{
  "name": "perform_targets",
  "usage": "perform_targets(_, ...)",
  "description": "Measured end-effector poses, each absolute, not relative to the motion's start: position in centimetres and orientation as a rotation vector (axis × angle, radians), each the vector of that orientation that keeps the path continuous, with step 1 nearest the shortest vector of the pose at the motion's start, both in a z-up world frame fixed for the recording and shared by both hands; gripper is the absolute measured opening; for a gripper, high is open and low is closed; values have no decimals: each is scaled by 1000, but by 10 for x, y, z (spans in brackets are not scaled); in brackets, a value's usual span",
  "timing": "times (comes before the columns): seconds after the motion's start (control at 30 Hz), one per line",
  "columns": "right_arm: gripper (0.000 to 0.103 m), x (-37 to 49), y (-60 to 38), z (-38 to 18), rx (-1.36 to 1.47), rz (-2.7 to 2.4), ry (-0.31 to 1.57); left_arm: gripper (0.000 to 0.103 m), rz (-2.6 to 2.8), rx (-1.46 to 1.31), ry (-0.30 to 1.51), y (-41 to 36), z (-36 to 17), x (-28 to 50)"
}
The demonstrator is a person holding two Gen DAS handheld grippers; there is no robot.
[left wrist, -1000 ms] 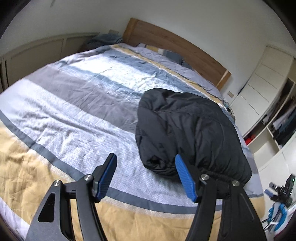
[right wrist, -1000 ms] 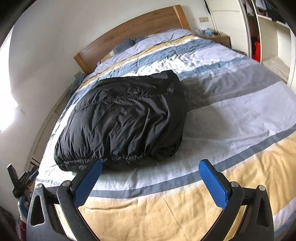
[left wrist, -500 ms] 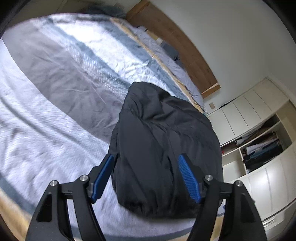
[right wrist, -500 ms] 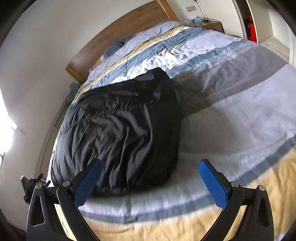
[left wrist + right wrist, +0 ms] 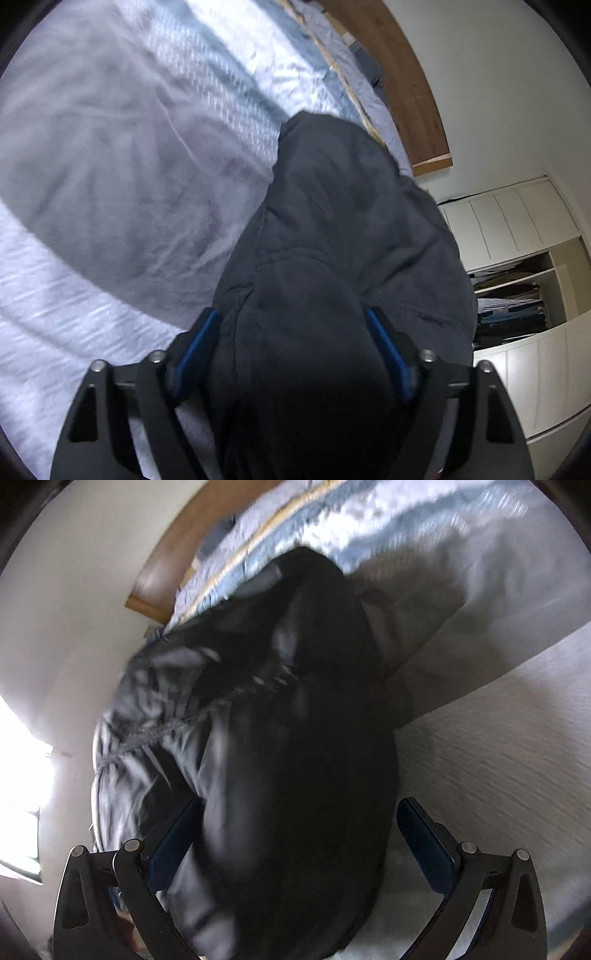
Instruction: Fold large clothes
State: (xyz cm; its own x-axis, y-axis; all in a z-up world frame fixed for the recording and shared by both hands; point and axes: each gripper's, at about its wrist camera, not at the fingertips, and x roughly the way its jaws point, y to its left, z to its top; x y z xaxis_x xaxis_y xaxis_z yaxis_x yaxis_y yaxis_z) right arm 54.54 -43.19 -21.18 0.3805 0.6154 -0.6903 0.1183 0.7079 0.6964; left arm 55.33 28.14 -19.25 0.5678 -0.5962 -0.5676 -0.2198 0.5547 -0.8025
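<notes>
Lying folded on the striped bed cover (image 5: 110, 192): the black padded jacket (image 5: 332, 258). Left tongs (image 5: 295, 354) opening wide astride its near end; right tongs (image 5: 306, 845) wide, likewise astride it.

A bed (image 5: 110, 184) with a striped cover carries a folded black jacket (image 5: 332, 258), bulging between both sets of jaws

No legible text, labels, brand marks, numbers or signs in either wrist view; both are motion-blurred.
</notes>
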Motion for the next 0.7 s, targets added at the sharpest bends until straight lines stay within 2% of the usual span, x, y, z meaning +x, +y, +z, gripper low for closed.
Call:
perform_targets(0.23, 103, 575, -409, -232, 846, 538, 1193, 83, -480, -1105, 975, 262, -213, 576)
perform_targets(0.5, 103, 584, -393, -239, 862, 537, 1171, 85, -365, -1078, 1033, 238, -216, 595)
perform_targets(0.6, 102, 586, -378, -232, 806, 494, 1163, 78, -315, -1047, 1066, 221, -208, 602)
perform_targets(0.63, 101, 588, -373, -227, 804, 492, 1154, 66, -317, -1020, 1071, 214, -201, 604)
perform_targets(0.67, 91, 589, -369, -222, 803, 496, 1145, 52, -323, -988, 1063, 207, -190, 606)
perform_targets(0.7, 79, 590, -366, -215, 795, 501, 1130, 46, -329, -966, 1053, 203, -182, 608)
